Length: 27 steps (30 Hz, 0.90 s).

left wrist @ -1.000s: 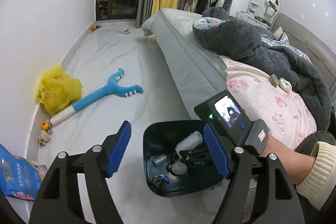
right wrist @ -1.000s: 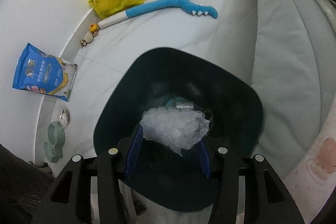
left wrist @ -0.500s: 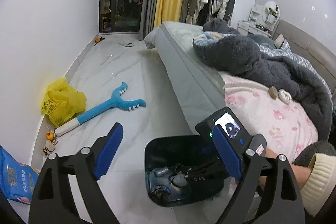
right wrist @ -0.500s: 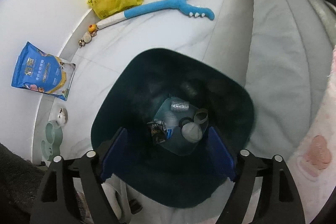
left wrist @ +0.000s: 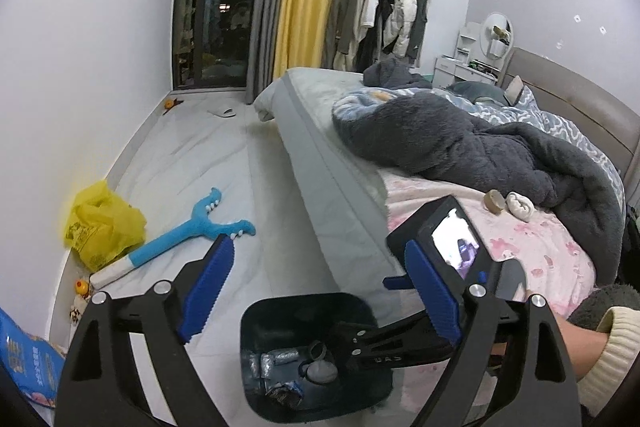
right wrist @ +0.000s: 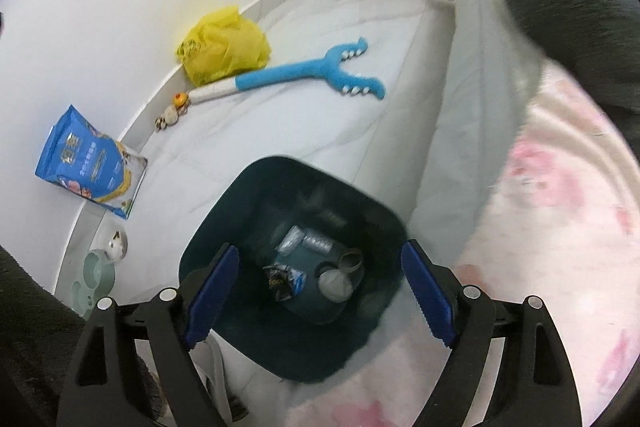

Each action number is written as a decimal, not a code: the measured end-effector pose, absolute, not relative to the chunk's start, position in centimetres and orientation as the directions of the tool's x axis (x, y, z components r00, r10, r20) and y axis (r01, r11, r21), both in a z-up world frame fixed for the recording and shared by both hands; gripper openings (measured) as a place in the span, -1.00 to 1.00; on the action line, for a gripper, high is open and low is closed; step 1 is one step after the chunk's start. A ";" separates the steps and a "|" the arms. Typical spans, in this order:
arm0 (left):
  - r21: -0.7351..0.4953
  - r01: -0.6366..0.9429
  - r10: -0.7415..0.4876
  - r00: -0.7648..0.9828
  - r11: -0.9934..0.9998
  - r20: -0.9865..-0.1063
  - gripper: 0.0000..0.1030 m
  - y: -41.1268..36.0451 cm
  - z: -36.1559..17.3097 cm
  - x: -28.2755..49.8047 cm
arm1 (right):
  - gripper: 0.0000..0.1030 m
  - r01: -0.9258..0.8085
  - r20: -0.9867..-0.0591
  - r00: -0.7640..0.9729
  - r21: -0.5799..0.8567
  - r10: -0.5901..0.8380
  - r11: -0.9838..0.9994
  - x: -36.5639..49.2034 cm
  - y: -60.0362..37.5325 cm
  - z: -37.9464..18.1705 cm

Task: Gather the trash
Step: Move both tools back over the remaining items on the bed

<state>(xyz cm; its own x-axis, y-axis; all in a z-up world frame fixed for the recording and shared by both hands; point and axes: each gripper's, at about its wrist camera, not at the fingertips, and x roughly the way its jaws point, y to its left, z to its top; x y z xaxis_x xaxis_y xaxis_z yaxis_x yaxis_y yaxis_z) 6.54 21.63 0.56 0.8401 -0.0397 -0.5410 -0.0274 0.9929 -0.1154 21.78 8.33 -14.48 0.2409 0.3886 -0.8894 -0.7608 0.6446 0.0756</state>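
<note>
A dark teal trash bin (right wrist: 224, 227) stands on the floor beside the bed; it also shows in the left wrist view (left wrist: 256, 315). Inside lie a crumpled plastic wad (right wrist: 294, 239), a wrapper (right wrist: 282, 277), a grey ball (right wrist: 334, 285) and a tape roll (right wrist: 352, 259). My right gripper (right wrist: 320, 293) is open and empty above the bin. My left gripper (left wrist: 320, 293) is open and empty, higher, looking across the room. A tape roll (left wrist: 495, 202) and a white wad (left wrist: 520, 205) lie on the bed.
A yellow plastic bag (right wrist: 224, 45), a blue toy stick (right wrist: 304, 77) and a blue pouch (right wrist: 90, 163) lie on the floor by the wall. A pet bowl (right wrist: 94, 277) sits near the wall. The bed (left wrist: 344, 163) with a grey blanket (left wrist: 480, 147) fills the right.
My right gripper opened and dropped the crumpled plastic wad into the bin, then lifted and tilted up. My left gripper rose and tilted up toward the room.
</note>
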 end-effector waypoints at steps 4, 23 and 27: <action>-0.111 -0.005 -0.056 0.842 0.994 -0.536 0.73 20.1 0.8 7.4 | 0.65 -0.748 -0.862 0.290 0.067 0.415 0.661 22.2 6.0 -12.4; -0.098 0.101 -0.138 0.825 0.990 -0.548 0.73 11.6 -0.1 10.9 | 0.66 -0.636 -0.774 0.455 0.062 0.439 0.769 24.2 -6.5 -7.3; -0.097 0.108 -0.144 0.825 0.989 -0.547 0.73 10.3 -0.2 11.6 | 0.66 -0.609 -0.760 0.488 0.056 0.430 0.791 24.4 -9.1 -6.6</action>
<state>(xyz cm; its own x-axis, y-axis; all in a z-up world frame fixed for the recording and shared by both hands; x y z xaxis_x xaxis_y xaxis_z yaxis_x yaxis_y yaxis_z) 11.60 10.31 -0.22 0.8247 -0.1438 -0.5470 0.1079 0.9894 -0.0973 24.44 -9.12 -6.63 0.4879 0.4298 -0.7597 -0.6092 0.7910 0.0562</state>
